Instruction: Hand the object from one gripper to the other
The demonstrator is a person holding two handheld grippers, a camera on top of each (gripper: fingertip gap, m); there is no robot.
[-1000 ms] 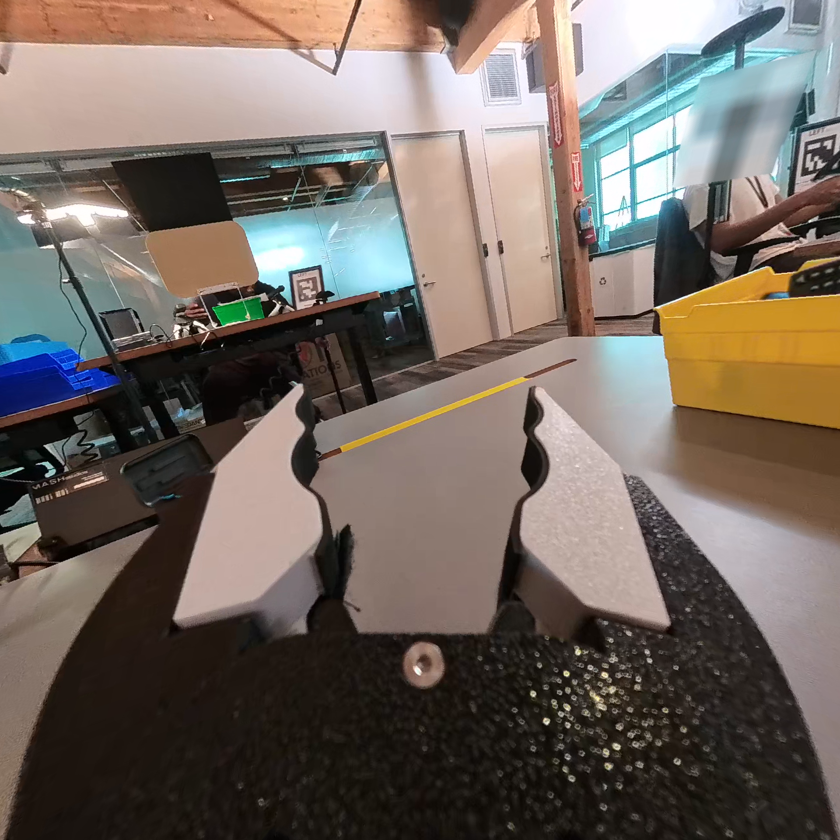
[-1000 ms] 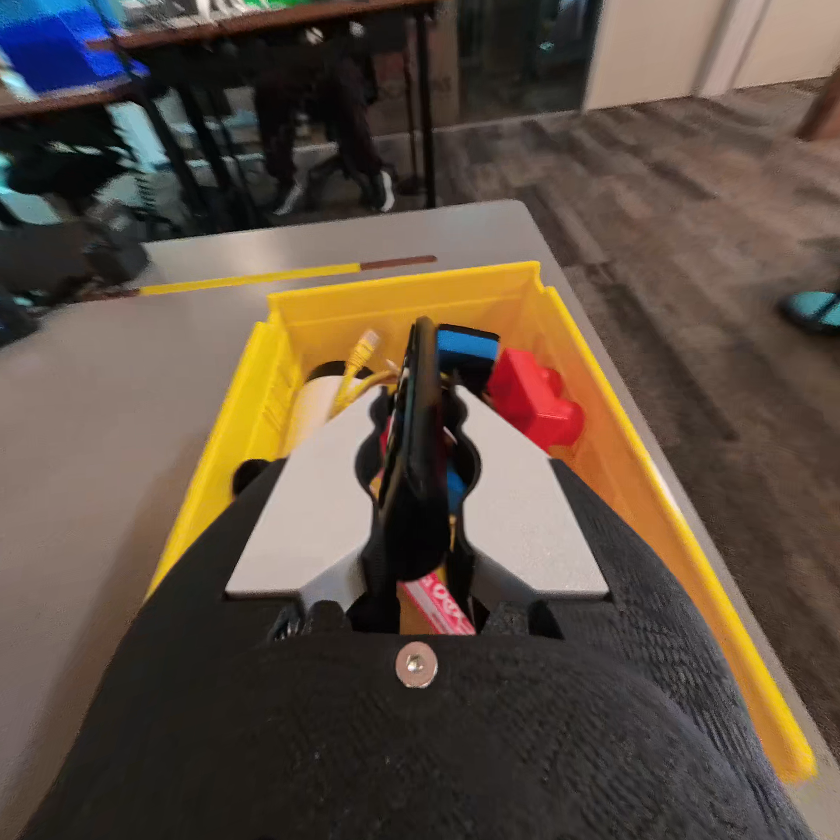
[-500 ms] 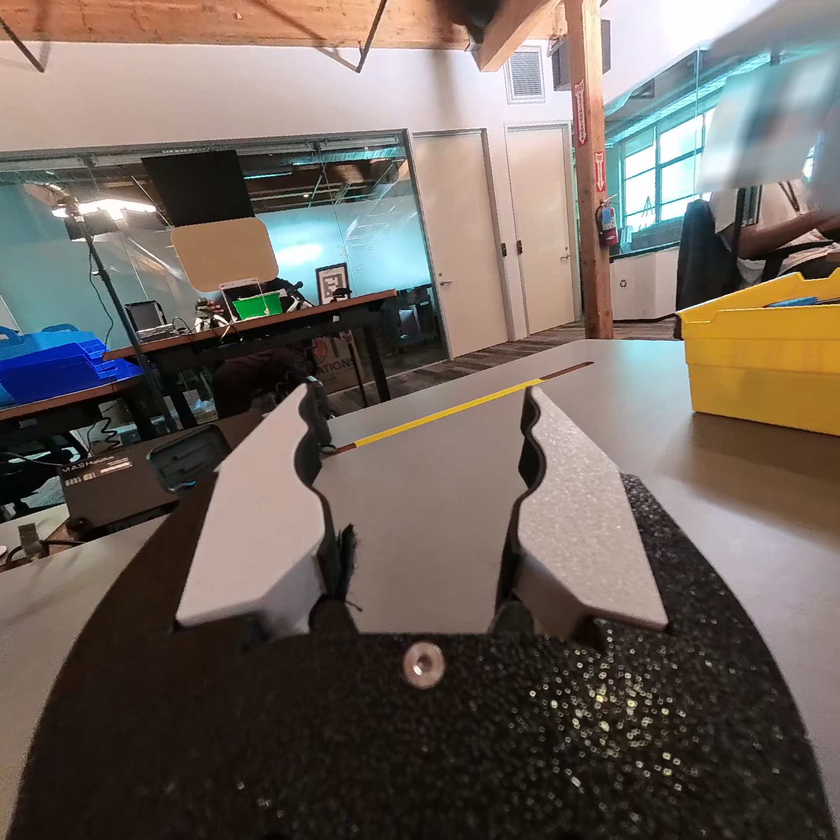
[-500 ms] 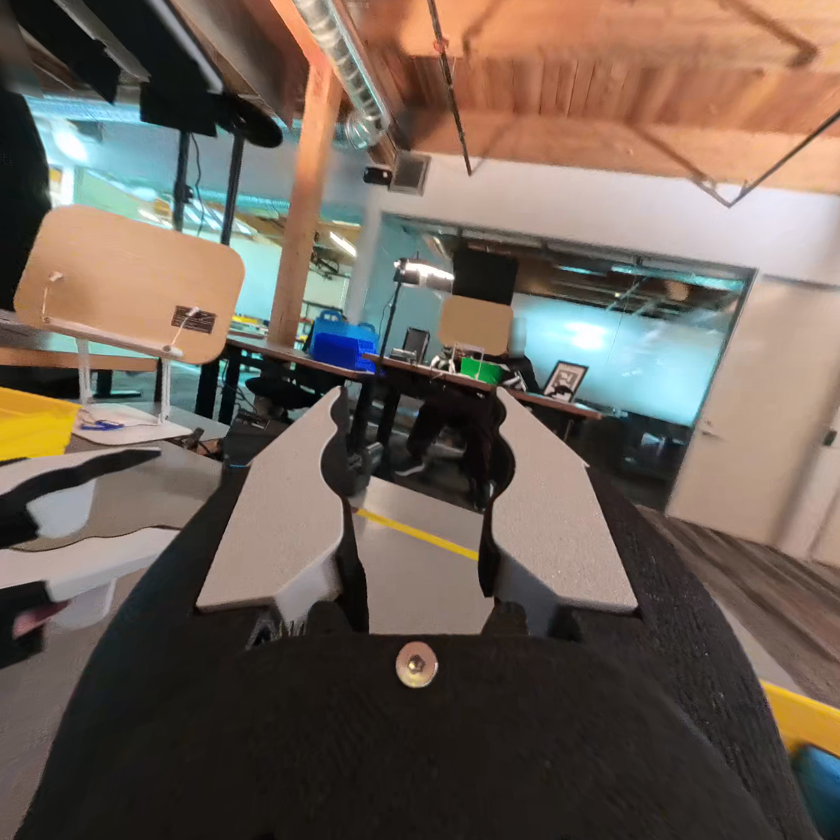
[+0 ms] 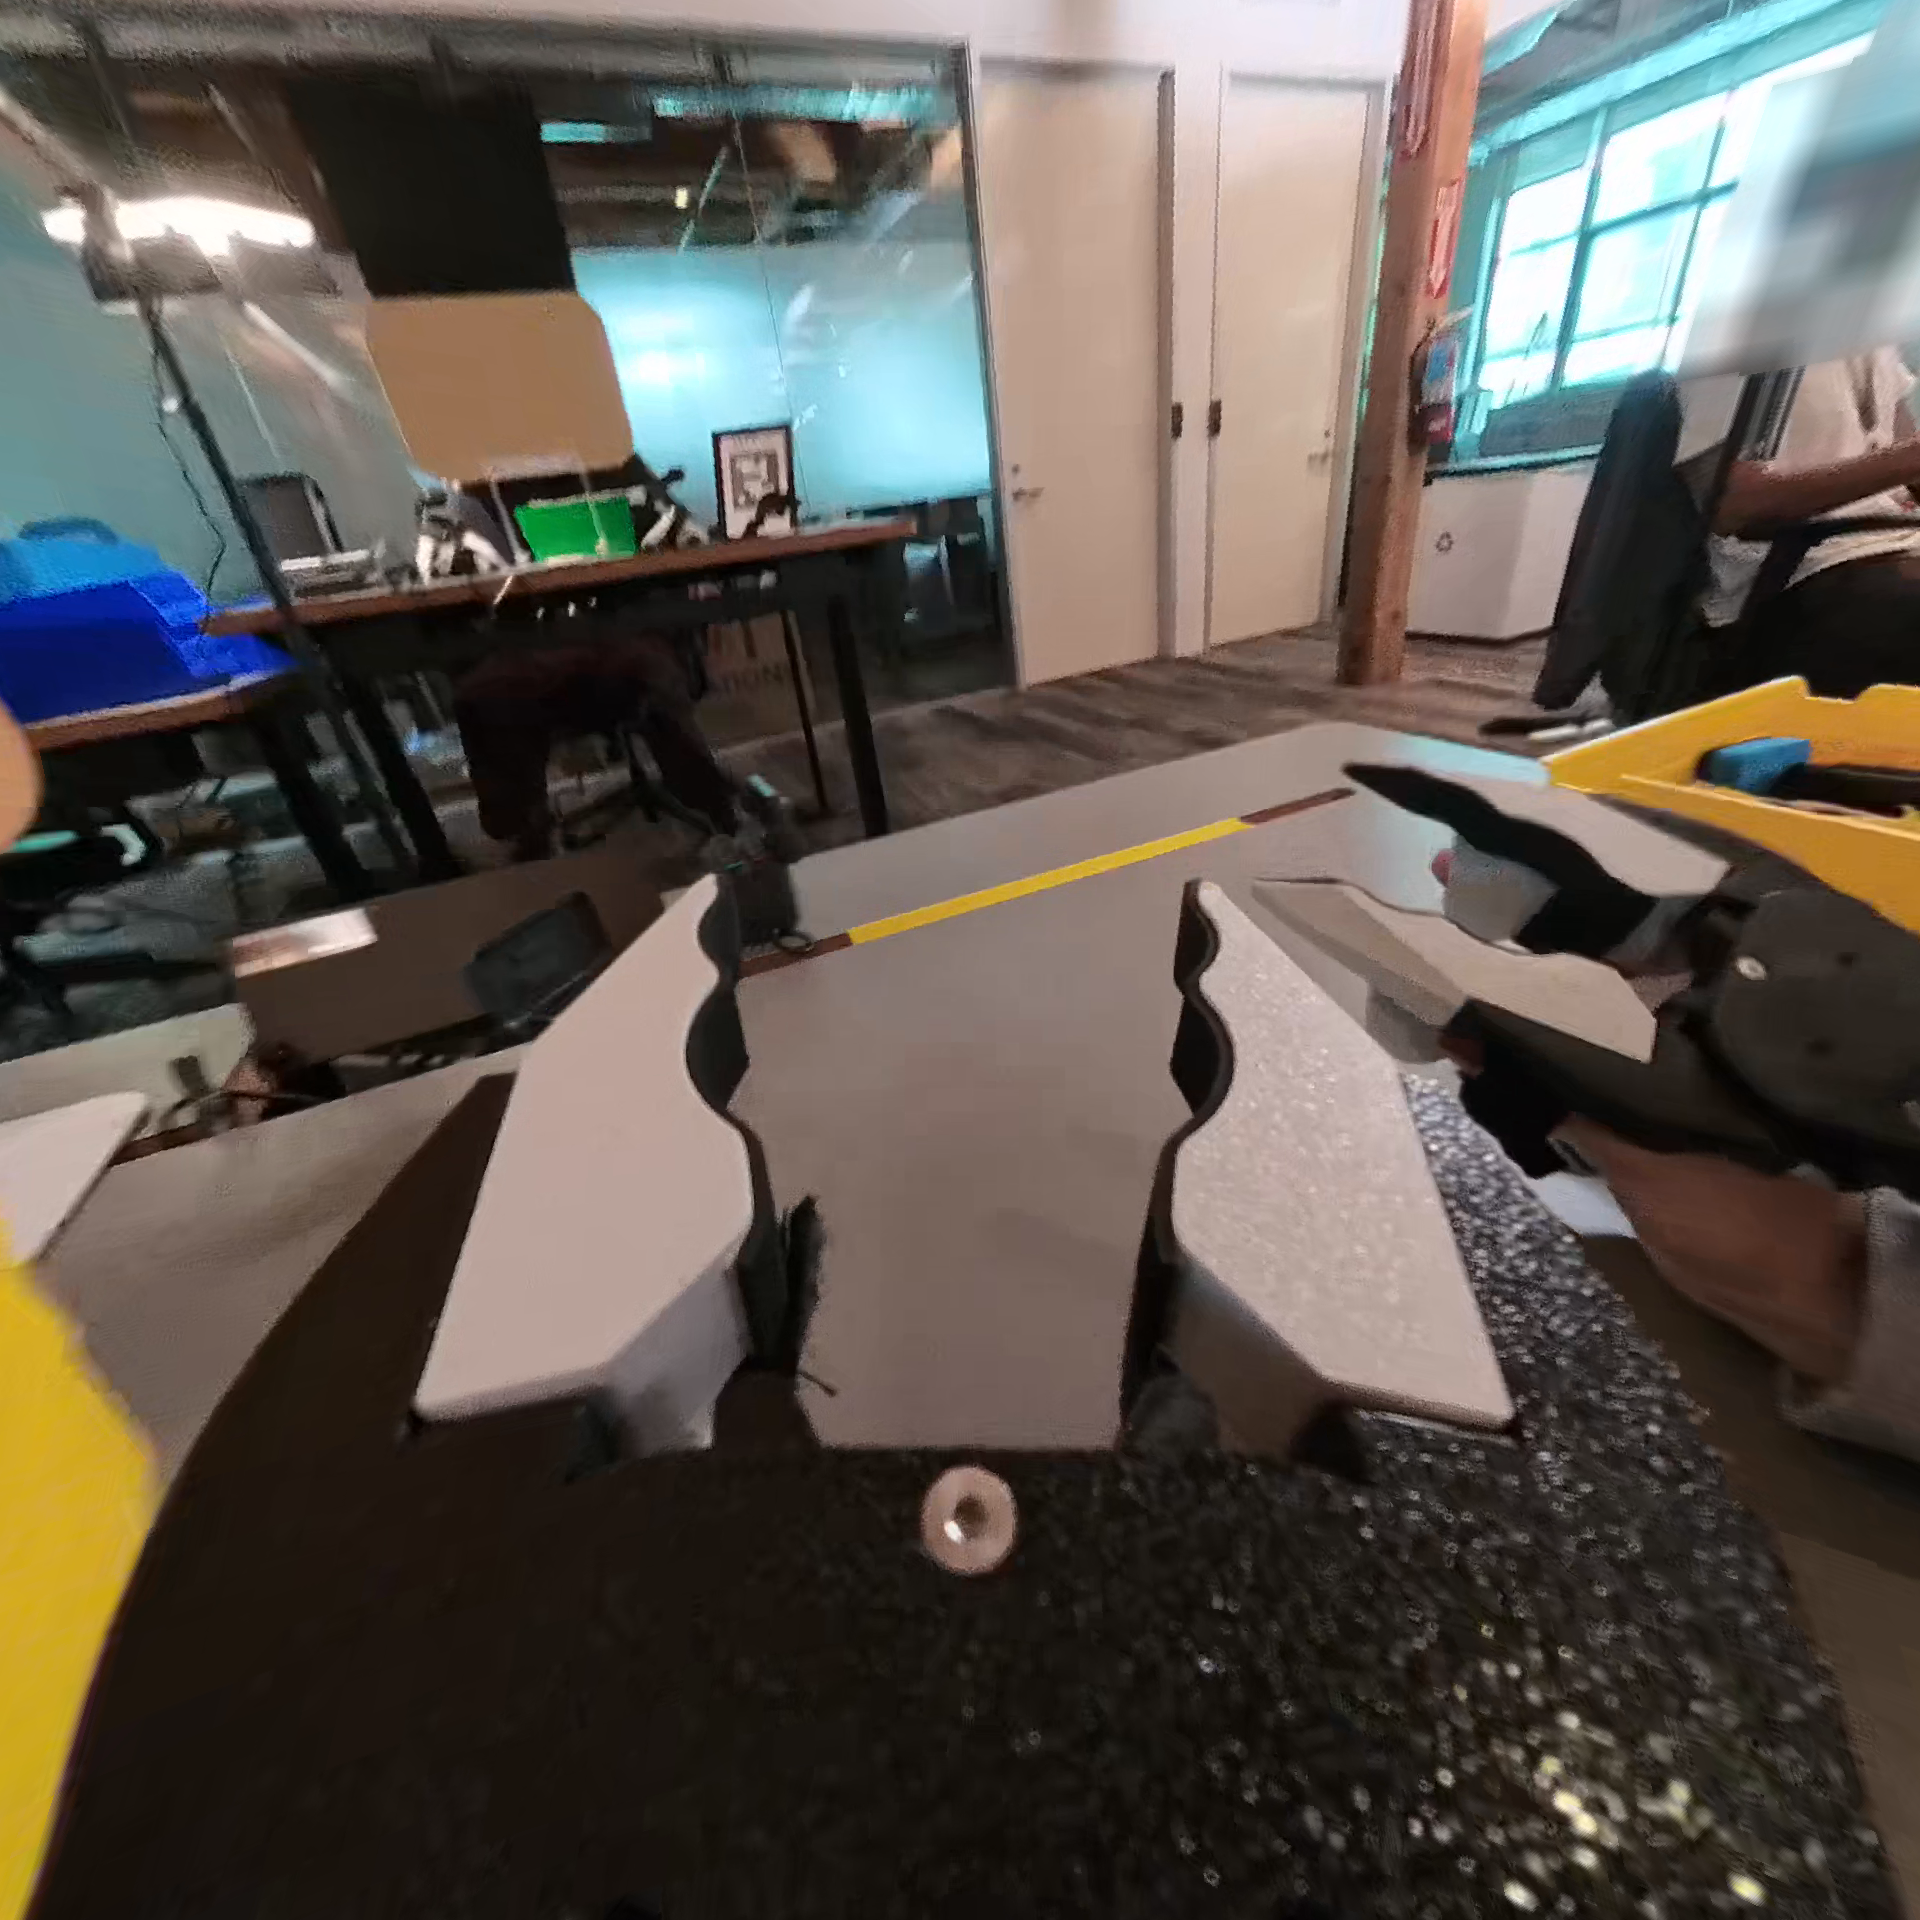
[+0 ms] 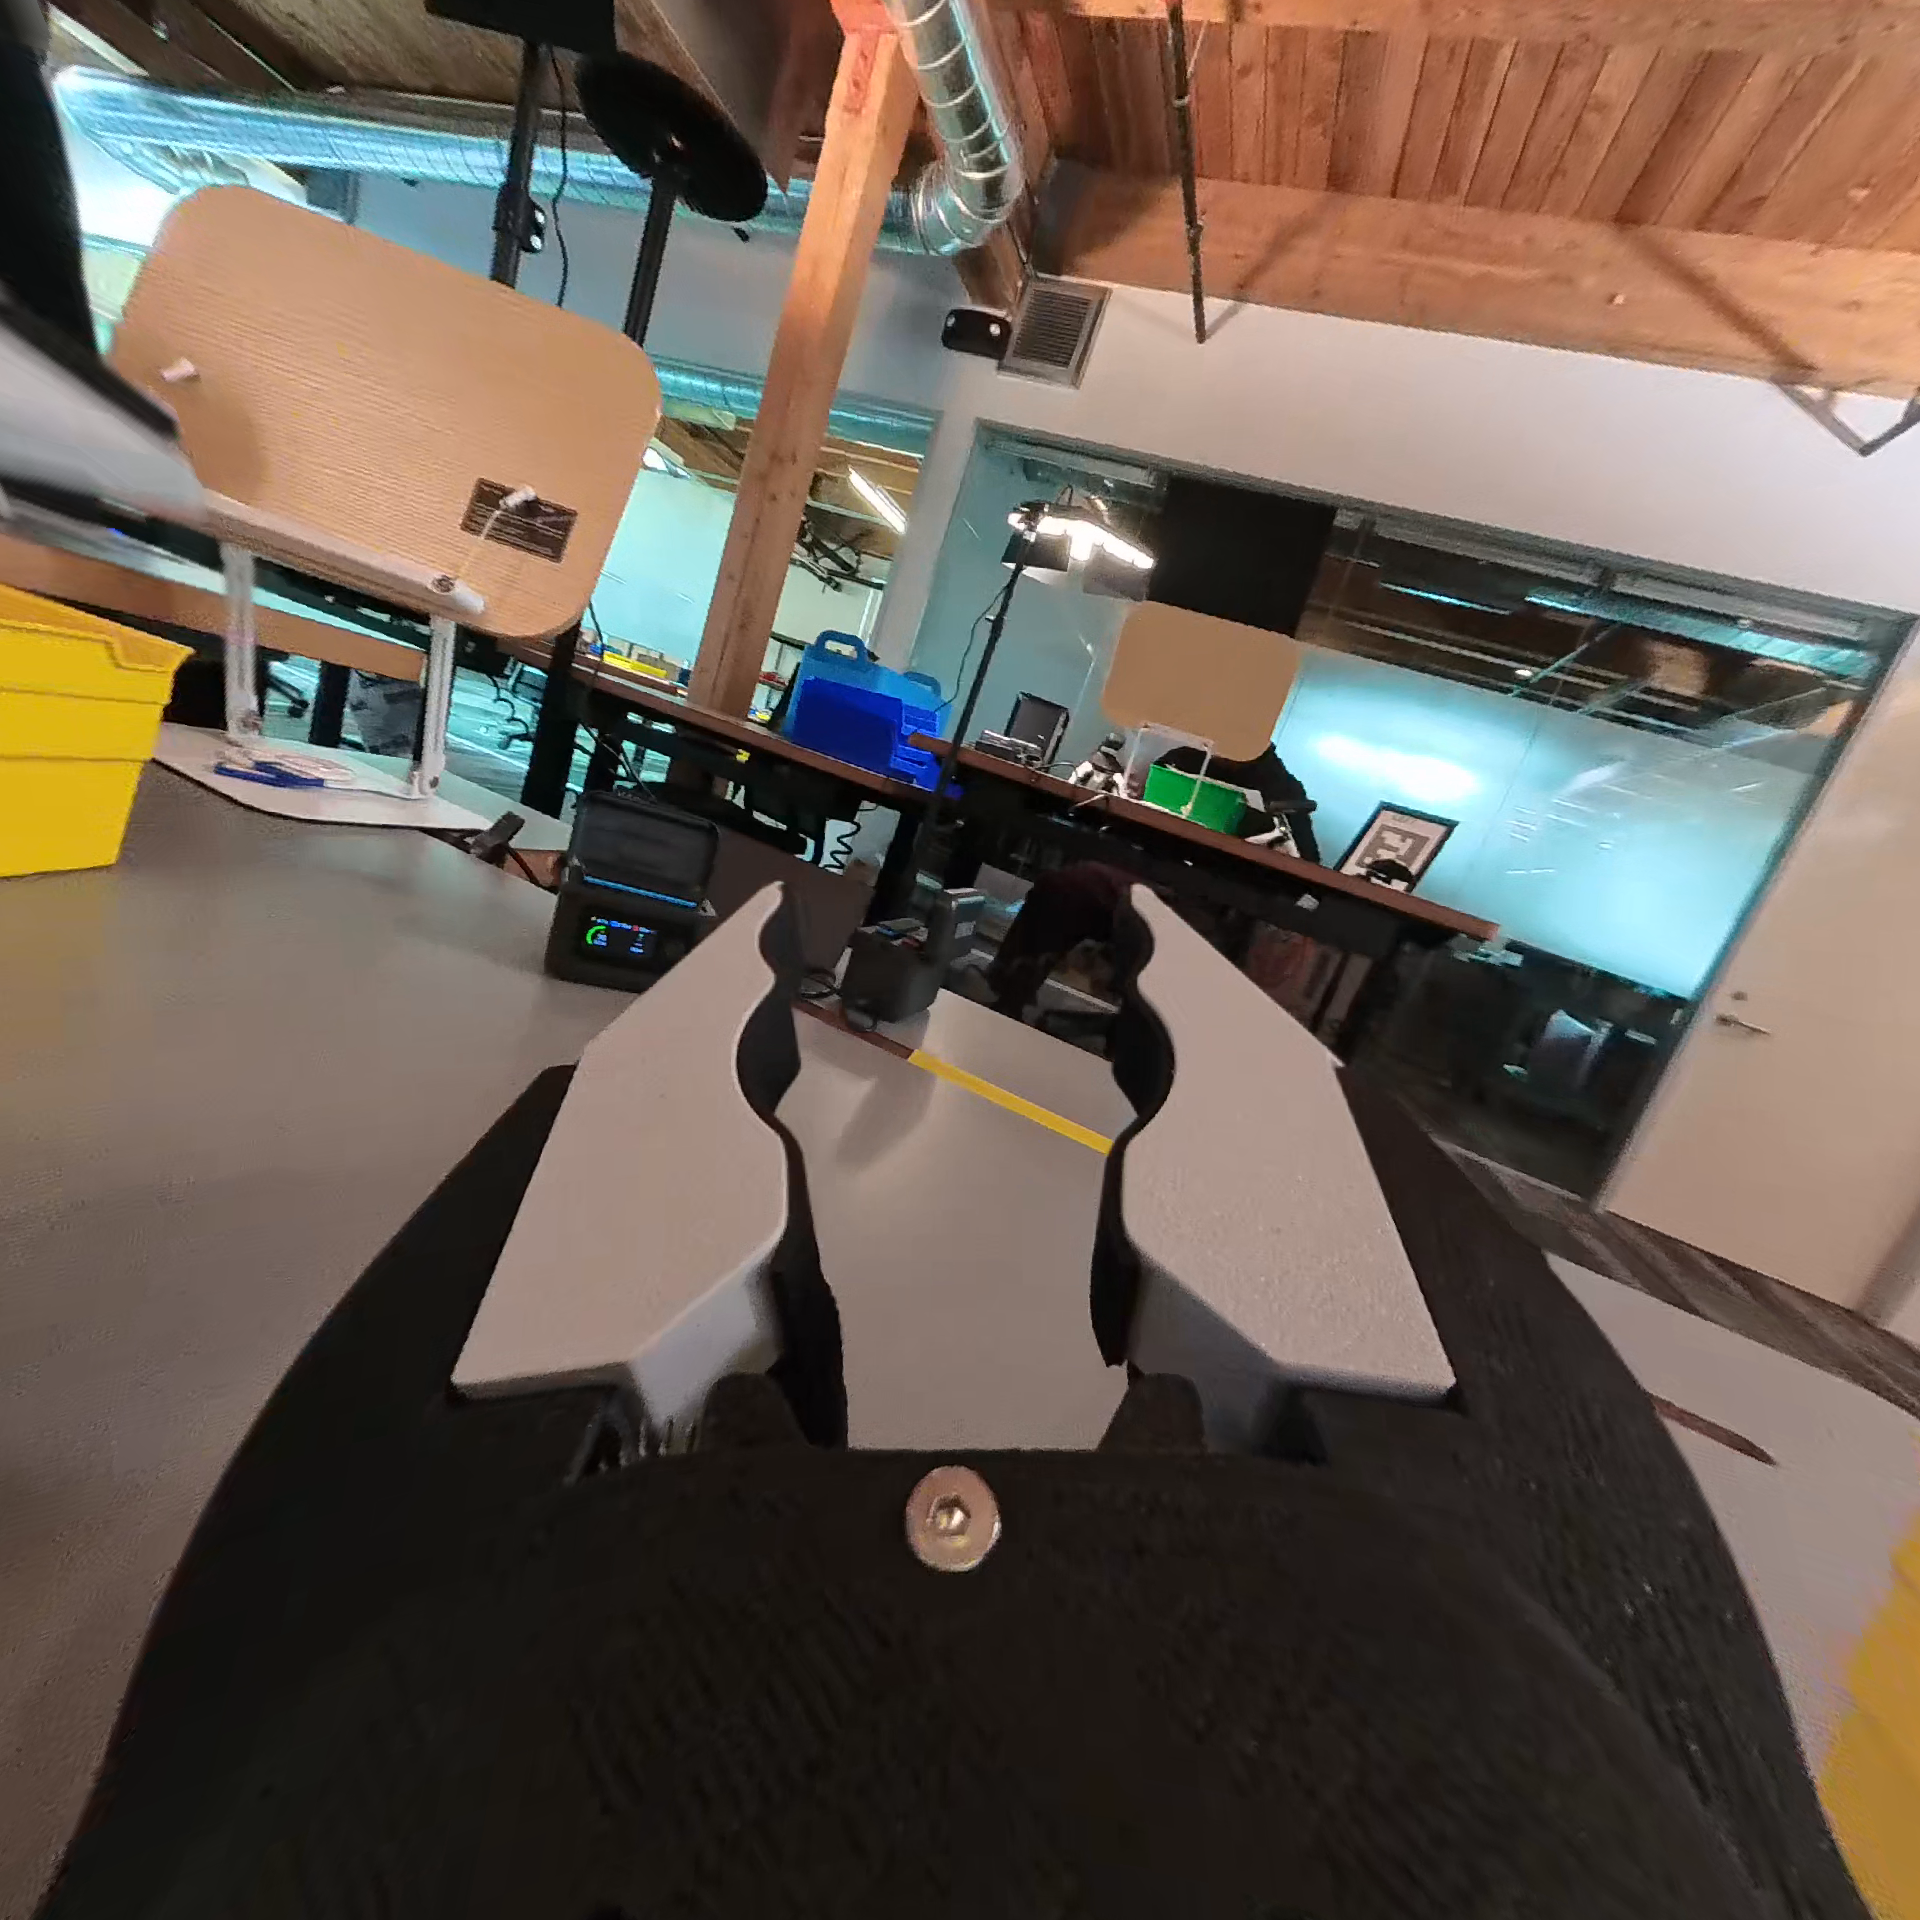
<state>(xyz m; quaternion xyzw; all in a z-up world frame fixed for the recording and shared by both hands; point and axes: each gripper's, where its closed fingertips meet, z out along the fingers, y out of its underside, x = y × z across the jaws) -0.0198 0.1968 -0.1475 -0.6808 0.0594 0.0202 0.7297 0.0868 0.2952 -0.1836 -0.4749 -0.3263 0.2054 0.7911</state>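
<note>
- Surface (image 5: 977,1143): a grey top crossed by a yellow tape line (image 5: 1039,883); nothing is seen lying on it between the two tools.
- Yellow bin (image 5: 1766,821): set at the surface's right edge, beyond the right tongs; a blue item and dark items are visible inside, and the object to be handed over is judged to lie there, though which one cannot be told.
- Right tongs (image 5: 1340,842): spread apart and empty, lying sideways across the front of the left tongs, tips away from the bin; the nearer tool to the bin.
- Left tongs (image 5: 956,904): spread wide, empty, well apart from the bin.

Matt grey table (image 5: 966,1122); glossy yellow plastic bin (image 5: 1766,842).
</note>
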